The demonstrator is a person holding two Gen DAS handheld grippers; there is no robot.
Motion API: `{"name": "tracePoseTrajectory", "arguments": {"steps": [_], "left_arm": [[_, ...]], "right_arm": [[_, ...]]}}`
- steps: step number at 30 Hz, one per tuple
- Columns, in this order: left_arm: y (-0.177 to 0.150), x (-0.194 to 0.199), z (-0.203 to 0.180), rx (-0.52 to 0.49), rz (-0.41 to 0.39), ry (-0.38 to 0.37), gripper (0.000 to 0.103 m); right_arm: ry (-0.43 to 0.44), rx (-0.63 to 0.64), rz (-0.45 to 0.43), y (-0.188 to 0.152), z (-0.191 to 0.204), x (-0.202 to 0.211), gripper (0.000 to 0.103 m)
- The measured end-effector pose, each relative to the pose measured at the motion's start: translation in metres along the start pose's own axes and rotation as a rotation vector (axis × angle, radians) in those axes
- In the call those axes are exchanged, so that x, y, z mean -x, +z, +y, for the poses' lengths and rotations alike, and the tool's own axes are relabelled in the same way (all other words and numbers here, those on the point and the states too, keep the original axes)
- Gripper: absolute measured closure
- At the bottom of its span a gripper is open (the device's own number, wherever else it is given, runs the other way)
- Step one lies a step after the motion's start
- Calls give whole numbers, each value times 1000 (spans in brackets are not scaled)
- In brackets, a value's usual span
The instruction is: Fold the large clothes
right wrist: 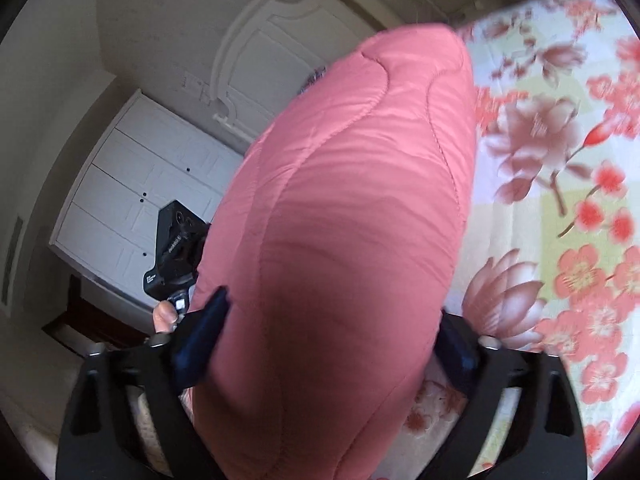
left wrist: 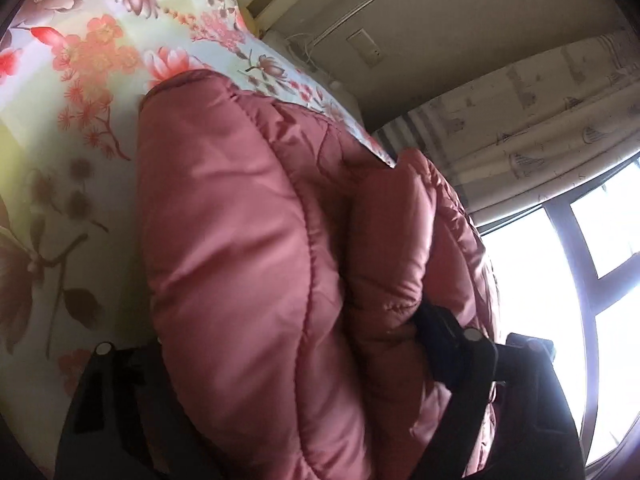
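A pink quilted puffer jacket [left wrist: 248, 264] fills the middle of the left wrist view and hangs above a floral bedsheet [left wrist: 80, 92]. My left gripper [left wrist: 280, 344] is shut on a thick fold of it; the right finger [left wrist: 452, 344] shows, the left finger is hidden behind the fabric. In the right wrist view the same jacket [right wrist: 344, 216] bulges between the fingers. My right gripper [right wrist: 332, 340] is shut on it, with a dark pad [right wrist: 204, 332] pressed on each side. The other gripper [right wrist: 176, 248] shows behind the jacket's left edge.
The floral sheet covers the bed [right wrist: 560, 208] under and right of the jacket. White cupboard doors [right wrist: 136, 188] and a white headboard [right wrist: 272, 64] stand beyond. A curtain [left wrist: 532, 128] and a bright window [left wrist: 560, 272] lie to the right in the left wrist view.
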State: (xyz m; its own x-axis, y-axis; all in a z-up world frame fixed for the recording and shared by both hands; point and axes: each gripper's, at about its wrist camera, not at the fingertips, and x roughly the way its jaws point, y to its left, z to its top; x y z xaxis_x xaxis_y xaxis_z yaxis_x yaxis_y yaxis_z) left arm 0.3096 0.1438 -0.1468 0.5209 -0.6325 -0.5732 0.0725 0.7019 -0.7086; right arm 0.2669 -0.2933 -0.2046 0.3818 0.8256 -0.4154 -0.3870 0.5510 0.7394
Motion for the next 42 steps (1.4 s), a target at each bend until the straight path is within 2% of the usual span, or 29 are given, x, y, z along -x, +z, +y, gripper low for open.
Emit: {"name": "tracePoseTrajectory", "arguments": {"steps": [1,4,8,11,13,15,20,22,24,25,27,28,30,31,33,34,35,38,40,42], "left_arm": [[-1,0,-6,-2,-16,-15,38],[0,-4,-35,-38,-39,-10,48],[12,-30,-77,-92,-39,-53,49],[23,-61,-95,-81,-15,-79,48],[30,-87,-101,-58,4,-68,48],[34,-114,-105,-41,20,-22,48],[37,-136,-105,-66,-19,45,36],[35,-135,-105,-89,-21,63,30],[34,-135,-105,-110,-25,92,22],[35,-134,-106,-114,-25,100,19],[37,-136,-103,-100,-23,97,18],[40,-136,-99,-94,-22,95,16],[42,-138,-97,-89,-24,95,15],[43,-139,-95,-88,-25,95,15],[43,-138,-95,-90,-25,98,15],[44,-138,-96,-94,-25,105,15],[44,-136,-95,-100,-22,111,15],[50,-120,-108,-129,-33,173,15],[58,-100,-119,-144,-74,221,18],[66,-74,-144,-213,-154,266,18]], "right_arm": [[-9,17,-13,-1,3,2,24],[-62,101,-68,2,20,18,27],[-108,154,-148,20,27,50,27],[-159,157,-174,33,20,71,27],[-196,142,-170,43,9,75,27],[-210,104,-158,51,-11,74,28],[-206,-28,-127,64,-77,70,25],[-217,-54,-137,60,-78,70,23],[-300,-29,-163,55,-66,75,20],[-364,-7,-192,55,-55,79,17],[-560,76,-294,47,-22,88,14],[-619,137,-339,44,-2,91,13],[-605,283,-395,30,40,87,13],[-594,341,-389,23,57,80,13],[-642,508,-351,3,94,49,16],[-696,600,-342,-11,111,29,25],[-715,650,-326,-18,117,13,30],[-794,740,-170,-37,117,-45,44],[-864,809,-155,-49,110,-67,44],[-865,805,-154,-49,106,-70,44]]}}
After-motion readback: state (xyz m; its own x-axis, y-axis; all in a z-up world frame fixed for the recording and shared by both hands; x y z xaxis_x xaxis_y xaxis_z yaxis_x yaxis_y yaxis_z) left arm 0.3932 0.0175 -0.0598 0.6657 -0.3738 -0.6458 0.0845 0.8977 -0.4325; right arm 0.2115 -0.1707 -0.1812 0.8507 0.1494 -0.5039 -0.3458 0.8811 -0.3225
